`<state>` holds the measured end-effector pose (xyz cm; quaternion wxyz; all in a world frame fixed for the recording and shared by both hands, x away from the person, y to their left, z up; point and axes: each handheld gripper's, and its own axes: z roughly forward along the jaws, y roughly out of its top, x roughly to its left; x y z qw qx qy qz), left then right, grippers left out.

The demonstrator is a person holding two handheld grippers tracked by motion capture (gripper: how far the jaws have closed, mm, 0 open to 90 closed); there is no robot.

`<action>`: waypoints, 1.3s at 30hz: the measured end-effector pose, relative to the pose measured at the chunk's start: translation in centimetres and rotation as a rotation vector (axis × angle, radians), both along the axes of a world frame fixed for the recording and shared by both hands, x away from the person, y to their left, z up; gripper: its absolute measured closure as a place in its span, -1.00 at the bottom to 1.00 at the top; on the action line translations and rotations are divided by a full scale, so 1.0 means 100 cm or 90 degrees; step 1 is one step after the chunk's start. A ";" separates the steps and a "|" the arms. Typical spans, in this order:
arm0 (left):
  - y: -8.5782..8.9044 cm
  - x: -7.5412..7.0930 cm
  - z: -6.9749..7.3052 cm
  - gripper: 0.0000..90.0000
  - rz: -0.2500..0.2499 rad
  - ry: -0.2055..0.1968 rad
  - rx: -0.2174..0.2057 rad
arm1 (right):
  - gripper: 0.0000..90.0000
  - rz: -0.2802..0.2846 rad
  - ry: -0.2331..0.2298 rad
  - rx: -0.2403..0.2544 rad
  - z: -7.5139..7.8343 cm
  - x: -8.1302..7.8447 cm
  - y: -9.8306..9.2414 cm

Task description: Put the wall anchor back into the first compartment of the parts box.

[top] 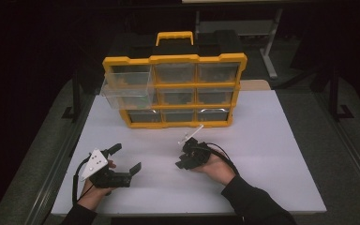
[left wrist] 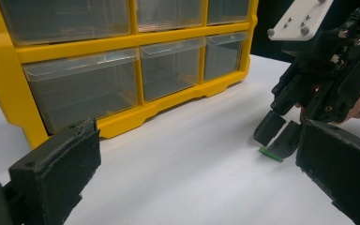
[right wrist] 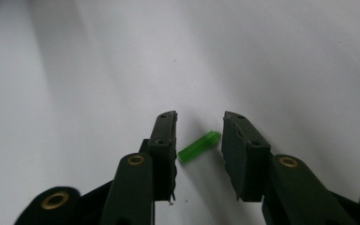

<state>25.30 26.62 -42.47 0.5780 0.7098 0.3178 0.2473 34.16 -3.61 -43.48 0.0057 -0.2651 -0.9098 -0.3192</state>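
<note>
A small green ribbed piece lies flat on the white table, slanted between the two black jaws of my right gripper. The jaws stand close on either side of it, tips down at the table; I see no firm press on it. From the left gripper view the same piece peeks out under the right gripper. In the high view the right gripper sits just right of the table's middle. My left gripper rests at the front left, jaws wide apart and empty.
A yellow organizer with clear drawers and a black carry case behind it stands at the back of the table. Its top-left drawer is pulled out toward me. Dark floor and table legs surround the table.
</note>
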 end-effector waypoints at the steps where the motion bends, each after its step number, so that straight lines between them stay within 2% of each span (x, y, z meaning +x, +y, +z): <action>1: 0.000 0.000 0.000 -1.00 0.000 0.000 0.001 | 0.46 0.001 0.000 -0.001 -0.001 0.000 0.000; 8: 0.000 0.000 0.000 -1.00 0.000 -0.001 0.001 | 0.54 -0.001 0.005 -0.005 -0.002 0.000 0.002; 15: 0.000 0.000 0.000 -1.00 0.000 0.001 0.000 | 0.61 0.001 -0.004 -0.015 -0.002 -0.001 0.003; 26: 0.000 0.000 0.000 -1.00 0.000 -0.001 0.000 | 0.84 0.005 -0.020 -0.028 -0.002 -0.002 0.004; 35: -0.001 0.000 0.000 -1.00 -0.001 0.000 -0.001 | 0.86 0.010 -0.021 -0.030 -0.002 -0.001 0.004; 37: -0.001 0.000 0.000 -1.00 -0.001 0.000 -0.001 | 0.87 -0.001 -0.013 -0.030 -0.001 -0.002 0.004; 39: -0.001 0.000 0.000 -1.00 -0.001 -0.001 0.000 | 0.86 0.010 -0.019 -0.030 -0.001 -0.001 0.004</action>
